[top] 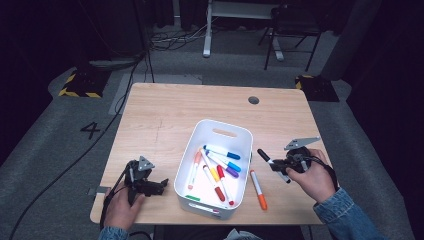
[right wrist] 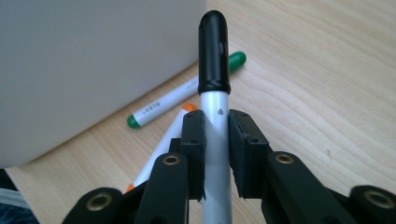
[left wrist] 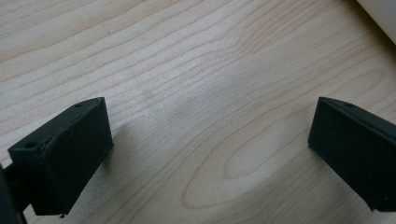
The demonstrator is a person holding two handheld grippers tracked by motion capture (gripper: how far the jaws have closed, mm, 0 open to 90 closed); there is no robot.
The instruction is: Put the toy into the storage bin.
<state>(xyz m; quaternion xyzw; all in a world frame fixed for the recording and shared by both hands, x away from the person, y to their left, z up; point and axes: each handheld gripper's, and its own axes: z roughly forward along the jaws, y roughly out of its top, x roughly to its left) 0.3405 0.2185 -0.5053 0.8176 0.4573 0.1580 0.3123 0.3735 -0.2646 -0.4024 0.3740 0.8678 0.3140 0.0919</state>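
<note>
A white bin (top: 225, 128) at the table's middle holds several coloured markers (top: 220, 167). To its right, my right gripper (top: 286, 165) is shut on a grey marker with a black cap (top: 266, 159), held above the table with the cap toward the bin. In the right gripper view the pads (right wrist: 194, 135) clamp the marker's barrel (right wrist: 214, 51) behind the cap. An orange marker (top: 258, 189) lies on the wood beside the bin. A green-capped marker (right wrist: 187, 91) lies along the bin wall (right wrist: 93, 60). My left gripper (top: 159, 186) rests left of the bin, open, over bare wood (left wrist: 210, 149).
The wooden table (top: 165, 115) has a round cable hole (top: 253, 100) at the back right. A corner of the bin (left wrist: 380, 11) is seen in the left gripper view. A chair and a desk frame stand on the floor behind the table.
</note>
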